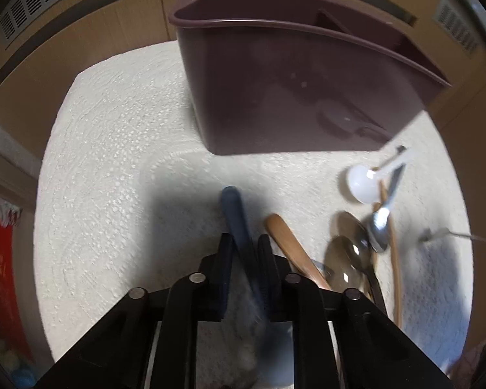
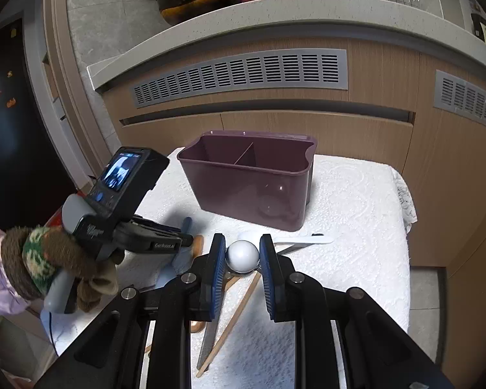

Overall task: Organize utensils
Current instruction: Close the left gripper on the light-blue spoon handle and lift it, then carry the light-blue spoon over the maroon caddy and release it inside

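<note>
Nearest, the left gripper (image 1: 245, 243) is clamped on the blue-handled knife (image 1: 235, 209), whose handle points straight ahead at the purple bin (image 1: 275, 97) standing just beyond on the counter (image 1: 113, 162) (right gripper (image 2: 242, 253) likewise closed, on a white ladle (image 2: 242, 255)).

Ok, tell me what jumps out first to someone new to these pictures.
The purple caddy stands upright at the back of the white cloth. Nearer, the right gripper clamps a white ladle's bowl, while the left gripper is shut on a blue-handled utensil beside a heap of spoons.
</note>
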